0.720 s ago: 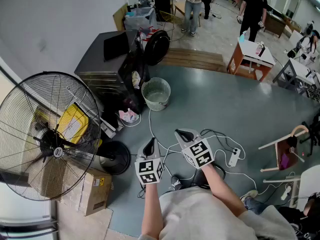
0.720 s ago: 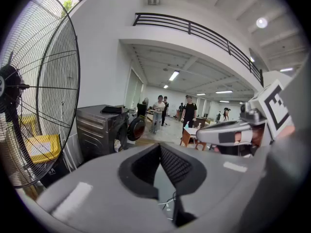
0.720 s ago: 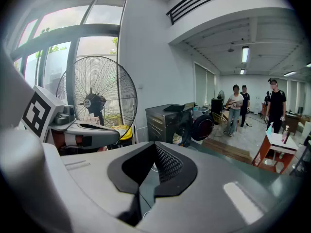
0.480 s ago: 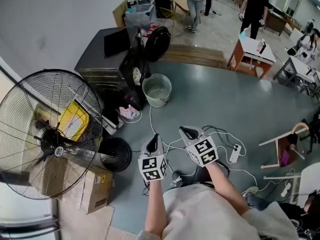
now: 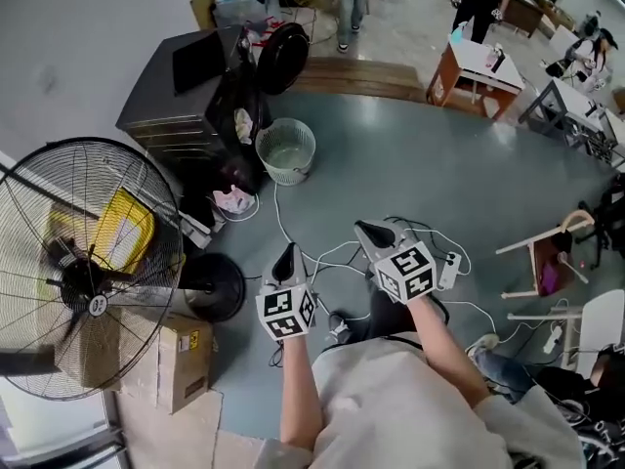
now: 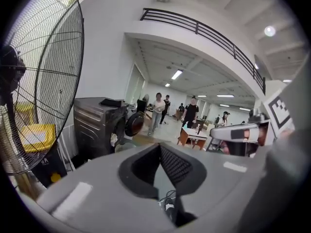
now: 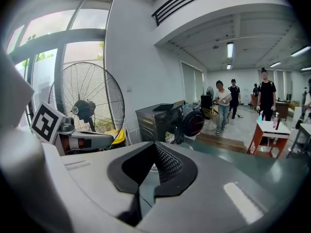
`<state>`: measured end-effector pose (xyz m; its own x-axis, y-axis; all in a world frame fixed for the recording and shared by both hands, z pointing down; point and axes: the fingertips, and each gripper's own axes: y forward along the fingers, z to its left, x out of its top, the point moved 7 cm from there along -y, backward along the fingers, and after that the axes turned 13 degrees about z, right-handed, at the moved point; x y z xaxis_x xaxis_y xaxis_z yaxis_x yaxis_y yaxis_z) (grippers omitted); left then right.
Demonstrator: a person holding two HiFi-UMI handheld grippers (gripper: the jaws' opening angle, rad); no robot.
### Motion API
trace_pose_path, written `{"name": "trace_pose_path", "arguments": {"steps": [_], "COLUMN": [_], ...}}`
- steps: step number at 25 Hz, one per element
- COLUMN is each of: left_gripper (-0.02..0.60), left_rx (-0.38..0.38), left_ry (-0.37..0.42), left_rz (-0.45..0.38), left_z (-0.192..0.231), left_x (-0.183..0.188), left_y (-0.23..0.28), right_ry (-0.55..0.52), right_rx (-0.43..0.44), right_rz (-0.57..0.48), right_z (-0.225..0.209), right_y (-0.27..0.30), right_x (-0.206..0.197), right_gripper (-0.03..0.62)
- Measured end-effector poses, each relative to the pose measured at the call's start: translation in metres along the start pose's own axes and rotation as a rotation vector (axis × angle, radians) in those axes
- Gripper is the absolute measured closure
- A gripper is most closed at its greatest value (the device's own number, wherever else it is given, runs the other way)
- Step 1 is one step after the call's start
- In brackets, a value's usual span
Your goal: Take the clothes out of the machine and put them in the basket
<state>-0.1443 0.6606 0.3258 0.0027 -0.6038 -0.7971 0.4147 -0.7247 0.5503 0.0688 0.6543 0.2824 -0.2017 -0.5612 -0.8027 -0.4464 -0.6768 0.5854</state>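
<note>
At the far left of the floor (image 5: 410,174), against the wall (image 5: 78,47): the dark machine (image 5: 156,96), round door (image 5: 283,59) swung wide, pale clothes (image 5: 244,125) hanging out of the mouth. Just to its right, the mesh basket (image 5: 286,172), upright, with no clothes visible inside. By the machine's foot, a small heap of cloth (image 5: 232,200) lying on the floor. Nearer, above a tangle of cables (image 5: 327,257), the left gripper (image 5: 287,252) and right gripper (image 5: 368,231) side by side, well apart from machine and basket alike. On each, fingers (image 6: 172,165) clenched together around nothing. Reads as the very start: nothing lifted out, nothing dropped in. Leaves the whole job to do: close in on the opening, spread the fingers, pinch the hanging cloth, carry it across to the basket, then return for whatever sits deeper in the drum, hidden from here.
</note>
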Motion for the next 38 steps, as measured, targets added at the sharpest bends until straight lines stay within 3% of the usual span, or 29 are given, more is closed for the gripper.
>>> {"name": "trace_pose_path", "arguments": {"steps": [6, 13, 23, 30, 33, 38], "left_gripper": [0.523, 0.523, 0.523, 0.523, 0.523, 0.523], "left_rx": [0.029, 0.115, 0.156, 0.168, 0.179, 0.264], "left_ry": [-0.007, -0.028, -0.034, -0.008, 0.009, -0.036], "left_rz": [0.005, 0.044, 0.09, 0.159, 0.166, 0.168], "left_z": [0.015, 0.041, 0.027, 0.013, 0.014, 0.049], "left_x": [0.021, 0.056, 0.137, 0.166, 0.181, 0.19], "left_y": [0.026, 0.085, 0.224, 0.287, 0.293, 0.291], "right_ry": [-0.027, -0.013, -0.076, -0.092, -0.124, -0.222], "right_rx": [0.025, 0.114, 0.223, 0.316, 0.352, 0.406], "right_rz": [-0.017, 0.008, 0.063, 0.093, 0.083, -0.007], "right_z": [-0.021, -0.07, -0.198, -0.262, -0.274, -0.265], "right_y": [0.02, 0.096, 0.177, 0.225, 0.246, 0.278], "right_x": [0.03, 0.054, 0.114, 0.136, 0.164, 0.225], "right_gripper": [0.597, 0.597, 0.597, 0.597, 0.597, 0.597]}}
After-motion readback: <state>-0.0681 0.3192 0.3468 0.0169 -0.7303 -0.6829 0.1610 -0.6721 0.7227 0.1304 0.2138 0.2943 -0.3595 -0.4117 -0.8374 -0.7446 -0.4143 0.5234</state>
